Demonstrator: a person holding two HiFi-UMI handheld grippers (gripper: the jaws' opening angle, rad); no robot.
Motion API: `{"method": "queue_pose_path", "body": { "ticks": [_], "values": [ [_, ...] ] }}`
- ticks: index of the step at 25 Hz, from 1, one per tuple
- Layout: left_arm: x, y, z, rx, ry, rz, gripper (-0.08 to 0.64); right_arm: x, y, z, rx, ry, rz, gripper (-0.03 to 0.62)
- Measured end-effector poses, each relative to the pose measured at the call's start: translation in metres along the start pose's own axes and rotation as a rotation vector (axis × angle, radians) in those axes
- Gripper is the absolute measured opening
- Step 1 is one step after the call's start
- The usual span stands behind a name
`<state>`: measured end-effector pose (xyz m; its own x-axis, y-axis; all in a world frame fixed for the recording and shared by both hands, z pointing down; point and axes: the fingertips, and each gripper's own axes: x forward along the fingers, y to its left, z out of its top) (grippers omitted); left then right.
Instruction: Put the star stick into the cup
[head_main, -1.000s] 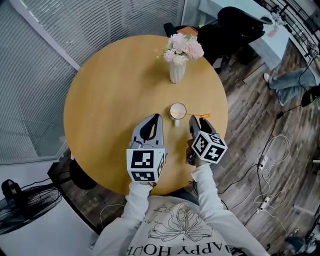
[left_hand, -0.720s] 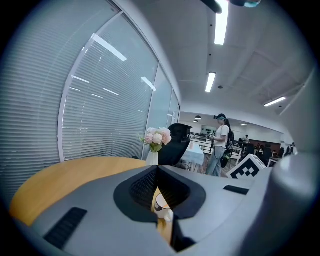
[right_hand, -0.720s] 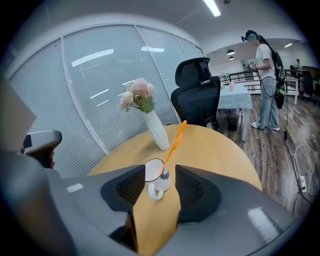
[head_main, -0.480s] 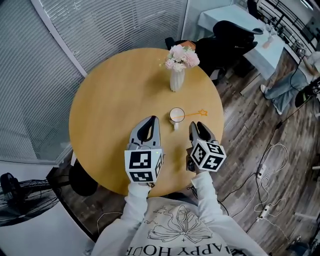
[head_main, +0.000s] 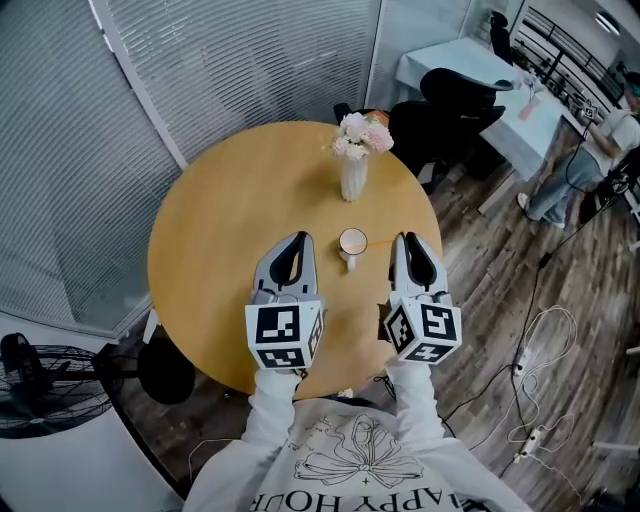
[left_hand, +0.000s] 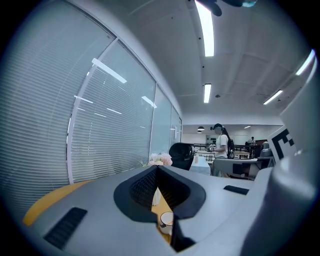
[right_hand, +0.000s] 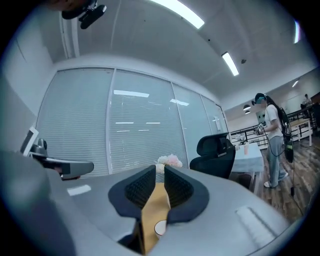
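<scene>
Both grippers had lifted: our left gripper (head_main: 297, 238) sat closed, empty; our right gripper (head_main: 413, 240) had jaws just closing, slightly apart on nothing. The orange star stick (head_main: 374, 239) seemingly leaned in the small white cup (head_main: 352, 241); pink flowers (head_main: 362, 133) filled the white ribbed vase (head_main: 352, 180).

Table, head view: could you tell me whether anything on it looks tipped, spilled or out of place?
Nothing stands out: the vase and cup stand upright on the table, with no spill visible.

Left gripper (head_main: 297, 240) shut, right gripper (head_main: 411, 240) closing, empty
</scene>
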<state>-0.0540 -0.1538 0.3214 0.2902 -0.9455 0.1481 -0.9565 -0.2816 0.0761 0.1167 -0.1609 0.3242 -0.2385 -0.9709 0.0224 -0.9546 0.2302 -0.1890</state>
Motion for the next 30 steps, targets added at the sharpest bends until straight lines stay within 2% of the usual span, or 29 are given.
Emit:
{"method": "queue_pose_path", "body": {
  "ticks": [10,20,24,30],
  "values": [
    [-0.020,-0.007,0.012,0.011,-0.040,0.014,0.006,-0.018,0.007,0.016,-0.014,-0.044,0.029,0.051],
    [-0.026,-0.011,0.018,0.016,-0.052,0.021,0.006,-0.024,0.007,0.026,-0.013,-0.064,0.039,0.044],
    [-0.026,-0.013,0.019,0.020,-0.052,0.022,0.006,-0.024,0.004,0.028,-0.010,-0.070,0.037,0.017],
    [-0.025,-0.013,0.021,0.020,-0.054,0.020,0.006,-0.023,0.005,0.028,-0.007,-0.066,0.033,0.011]
  ]
}}
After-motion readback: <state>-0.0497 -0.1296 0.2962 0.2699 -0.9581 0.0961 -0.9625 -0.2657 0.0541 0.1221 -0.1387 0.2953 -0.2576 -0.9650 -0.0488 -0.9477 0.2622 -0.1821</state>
